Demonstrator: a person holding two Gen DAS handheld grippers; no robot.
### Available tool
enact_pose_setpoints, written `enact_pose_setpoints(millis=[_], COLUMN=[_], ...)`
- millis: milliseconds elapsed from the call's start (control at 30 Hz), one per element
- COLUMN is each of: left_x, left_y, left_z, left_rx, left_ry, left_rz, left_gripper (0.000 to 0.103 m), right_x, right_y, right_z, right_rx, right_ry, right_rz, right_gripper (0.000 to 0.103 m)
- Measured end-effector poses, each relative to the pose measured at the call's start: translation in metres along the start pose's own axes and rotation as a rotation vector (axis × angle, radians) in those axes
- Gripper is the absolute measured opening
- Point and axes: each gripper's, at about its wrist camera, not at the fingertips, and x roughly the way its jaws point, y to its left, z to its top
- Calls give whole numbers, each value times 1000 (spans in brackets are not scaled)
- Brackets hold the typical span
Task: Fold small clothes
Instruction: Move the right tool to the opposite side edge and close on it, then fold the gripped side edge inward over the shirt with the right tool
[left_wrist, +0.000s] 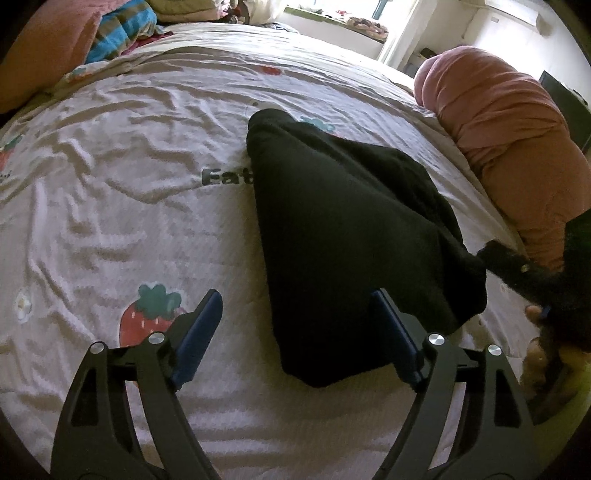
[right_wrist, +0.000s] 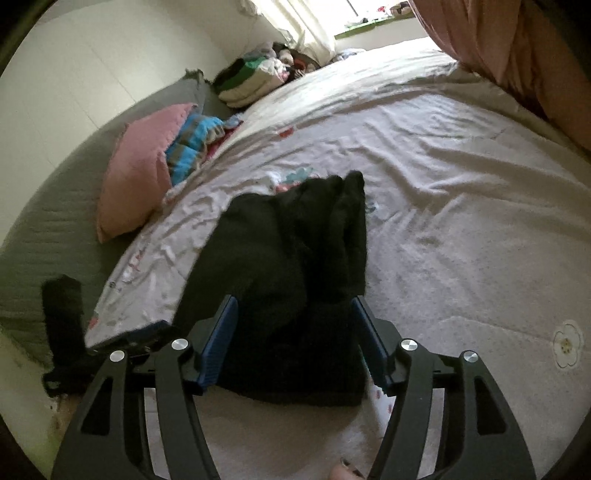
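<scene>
Nearest the right wrist camera, the right tool (right_wrist: 293, 341) is seen with its blue-padded fingers (right_wrist: 218, 345) spread wide, and the near edge of a black garment (right_wrist: 295, 266) is bunched between them; whether either pad touches the cloth cannot be told, and nothing is clamped. In the left wrist view the left tool (left_wrist: 295, 332) is likewise released, its fingers (left_wrist: 199, 336) held well apart, with the garment's near corner lying between them and against the right-hand pad. The black garment (left_wrist: 343, 240) is laid in a folded, roughly wedge-shaped heap on the bed (left_wrist: 110, 229), over a pale quilt printed with strawberries (left_wrist: 147, 317) and the letters "Eat". A dark sleeve at the right edge of the left view is met by the garment's far corner, though the contact is too dim to judge. Beyond the garment, a pink bolster-like roll (left_wrist: 509, 147) is set along the bed's right side. Farther off, a pink pillow (right_wrist: 140, 170) and a blue striped cloth (right_wrist: 195, 144) are placed by the grey mattress edge, and a pile of mixed clothes (right_wrist: 255, 81) is heaped near the bright window.
</scene>
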Motion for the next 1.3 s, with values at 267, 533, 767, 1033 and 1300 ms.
enact_pose_setpoints(millis=[267, 533, 767, 1033, 1300], left_x=[2, 2, -14, -17, 10], left_y=[3, 3, 8, -18, -17], left_z=[-7, -8, -2, 16, 6], left_rx=[-14, 4, -11, 54, 38], left_ry=[7, 10, -47, -67, 24], left_rz=[4, 5, -17, -20, -26], left_gripper=[78, 80, 79, 56, 57], right_x=[20, 85, 101, 55, 73], right_y=[18, 4, -8, 34, 10], right_z=[43, 82, 83, 93, 85], right_rx=[-42, -37, -12, -184, -216], right_ry=[19, 117, 142, -3, 54], right_rz=[40, -132, -145, -147, -291], right_gripper=[50, 48, 10, 6, 6])
